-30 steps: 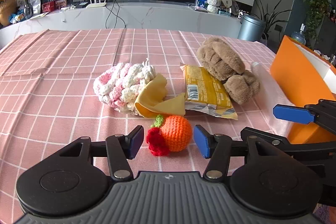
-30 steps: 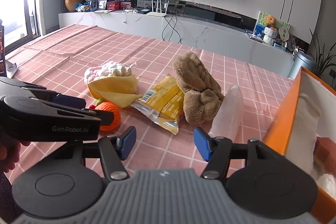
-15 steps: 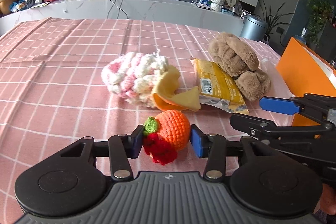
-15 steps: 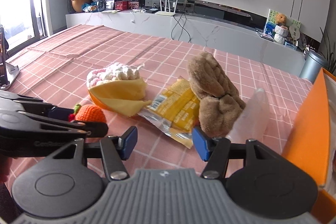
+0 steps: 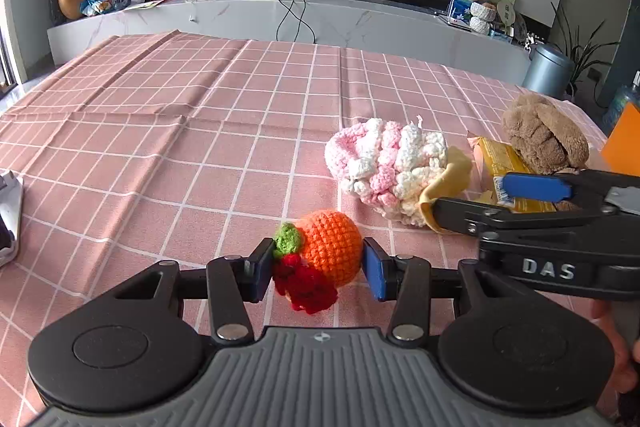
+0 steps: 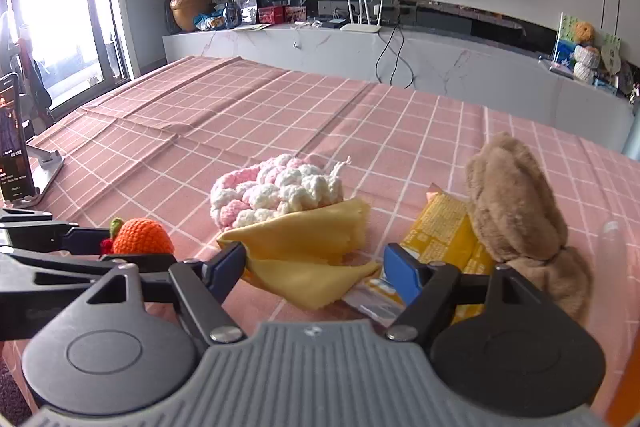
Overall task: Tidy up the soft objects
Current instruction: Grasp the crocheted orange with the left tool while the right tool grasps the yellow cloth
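Note:
My left gripper (image 5: 316, 269) is shut on a crocheted orange fruit (image 5: 330, 245) with a green leaf and a red tuft, held above the pink checked cloth. It also shows in the right wrist view (image 6: 140, 237). My right gripper (image 6: 314, 269) is open, its fingers on either side of a yellow cloth (image 6: 312, 251). Behind that lies a pink-and-white knitted piece (image 6: 276, 193). A brown plush toy (image 6: 516, 215) lies to the right, partly on a yellow snack packet (image 6: 444, 239).
An orange box (image 5: 624, 143) stands at the table's right edge. A phone on a stand (image 6: 14, 139) sits at the left edge. A grey bin (image 5: 546, 69) and a long white counter (image 5: 280, 15) stand beyond the table.
My left gripper closed on the orange fruit and lifted it, swinging left. My right gripper moved forward and left over the yellow cloth.

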Available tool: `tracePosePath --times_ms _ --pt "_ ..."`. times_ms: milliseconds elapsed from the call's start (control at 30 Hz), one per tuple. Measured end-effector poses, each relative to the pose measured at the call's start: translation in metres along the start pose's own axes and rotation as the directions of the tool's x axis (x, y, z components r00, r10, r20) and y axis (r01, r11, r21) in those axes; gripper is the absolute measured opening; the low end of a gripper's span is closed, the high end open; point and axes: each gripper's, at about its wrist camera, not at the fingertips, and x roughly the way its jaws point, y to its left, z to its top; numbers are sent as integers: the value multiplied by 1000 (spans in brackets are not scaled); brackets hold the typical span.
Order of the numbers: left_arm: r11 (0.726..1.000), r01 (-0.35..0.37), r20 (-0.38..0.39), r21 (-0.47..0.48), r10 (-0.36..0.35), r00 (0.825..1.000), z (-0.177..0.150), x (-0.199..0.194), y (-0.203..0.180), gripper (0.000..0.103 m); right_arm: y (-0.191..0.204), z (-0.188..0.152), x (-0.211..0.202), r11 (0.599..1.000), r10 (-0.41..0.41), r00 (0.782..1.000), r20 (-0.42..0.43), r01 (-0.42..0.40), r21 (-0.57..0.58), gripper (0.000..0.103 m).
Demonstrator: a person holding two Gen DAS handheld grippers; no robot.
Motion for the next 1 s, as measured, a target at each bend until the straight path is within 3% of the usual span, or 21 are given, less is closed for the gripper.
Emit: tracePosePath --times_ms 233,300,467,733,1000 --pt "1000 16 -5 1 -16 1000 -1 6 1 53 5 -8 23 999 40 998 -43 -42 -27 57" --pt "1000 25 -11 -9 -25 1000 -1 8 2 53 8 -12 21 998 20 999 -29 -22 -52 53" --pt "999 37 -19 0 -37 999 -5 8 -4 53 8 -19 12 997 -30 999 -14 29 -74 16" --pt "999 50 -14 18 -49 999 -9 -6 -17 53 7 -33 -16 998 -32 999 -23 31 -47 9" --pt "997 68 19 48 -69 997 -10 -39 -37 53 11 -34 -79 998 -37 997 61 40 -54 9"
